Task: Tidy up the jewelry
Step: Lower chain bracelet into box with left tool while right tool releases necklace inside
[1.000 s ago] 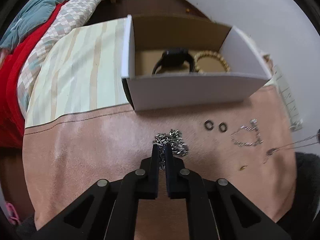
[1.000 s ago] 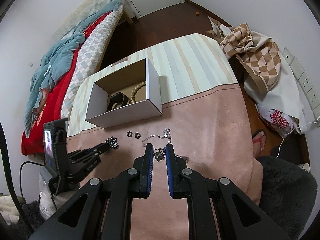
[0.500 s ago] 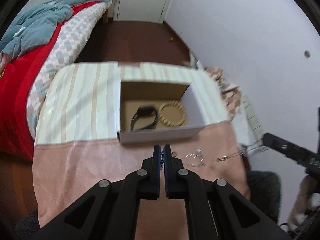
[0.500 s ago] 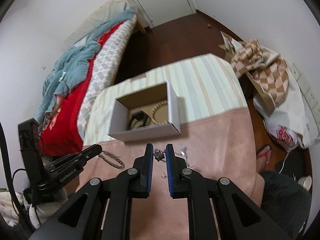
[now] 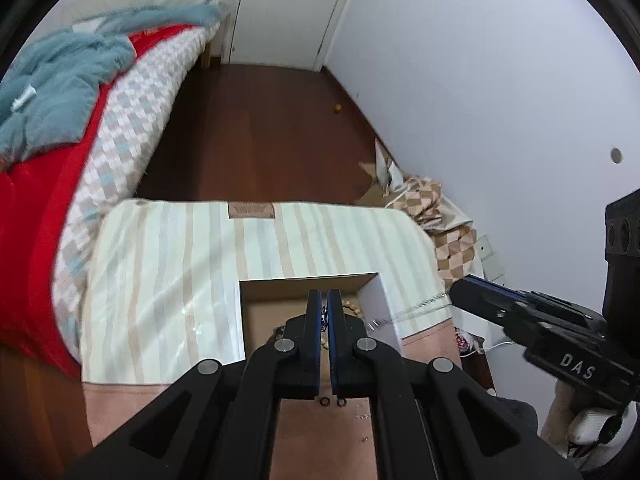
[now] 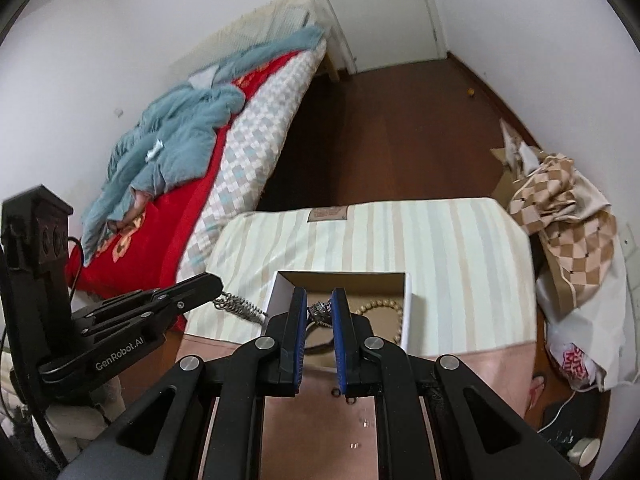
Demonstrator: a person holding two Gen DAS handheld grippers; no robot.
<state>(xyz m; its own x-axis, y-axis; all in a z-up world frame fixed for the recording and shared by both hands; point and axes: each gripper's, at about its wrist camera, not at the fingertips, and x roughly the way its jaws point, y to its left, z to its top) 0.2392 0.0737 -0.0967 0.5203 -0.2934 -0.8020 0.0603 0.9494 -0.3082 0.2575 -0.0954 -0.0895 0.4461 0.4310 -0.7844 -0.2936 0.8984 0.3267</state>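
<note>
An open cardboard box [image 5: 378, 300] [image 6: 407, 308] stands on the table with a beaded bracelet [image 6: 380, 308] and a black watch inside. My left gripper [image 5: 324, 300] is shut on a thick silver chain [image 6: 238, 305], which hangs from its tip beside the box's left wall in the right wrist view. My right gripper [image 6: 318, 300] is shut on a thin silver necklace with a pendant [image 6: 320, 310], held above the box; its chain [image 5: 420, 305] trails from the right gripper's tip in the left wrist view. Two small black rings [image 5: 332, 401] lie on the pink cloth.
The table has a striped cloth [image 6: 440, 240] at the far half and a pink cloth [image 5: 320, 440] near me. A bed with red and teal covers [image 6: 168, 152] is on the left. Checkered fabric and bags [image 6: 568, 216] lie on the floor at right.
Both grippers have risen and moved forward over the box with their chains lifted off the pink cloth. The view now looks further across the room.
</note>
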